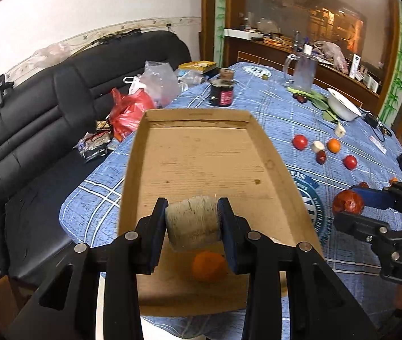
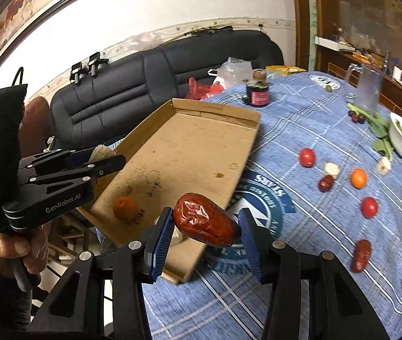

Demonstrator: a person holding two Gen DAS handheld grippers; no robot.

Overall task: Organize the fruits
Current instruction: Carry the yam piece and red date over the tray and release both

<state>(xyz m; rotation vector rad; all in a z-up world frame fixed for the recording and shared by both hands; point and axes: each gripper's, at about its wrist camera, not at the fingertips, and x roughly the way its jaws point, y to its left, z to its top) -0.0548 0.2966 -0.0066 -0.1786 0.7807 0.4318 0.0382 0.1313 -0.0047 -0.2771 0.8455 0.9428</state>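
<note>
A pale banana chunk (image 1: 192, 223) is clamped in the left gripper (image 1: 192, 221) above the cardboard tray's (image 1: 280, 170) near end; a wrinkled, glossy red date (image 2: 205, 221) is pinched lengthwise in the right gripper (image 2: 205, 226) at the tray's near corner. Only one orange (image 1: 208, 266) is seen delivered. Farther out, tomatoes (image 2: 307, 157), dates and banana pieces remain scattered on the tablecloth (image 2: 314, 119).

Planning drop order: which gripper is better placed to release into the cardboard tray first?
Left. The left gripper holds its banana chunk over the cardboard tray; the right gripper, shut on the red date, seems to hang at the tray's edge.
</note>
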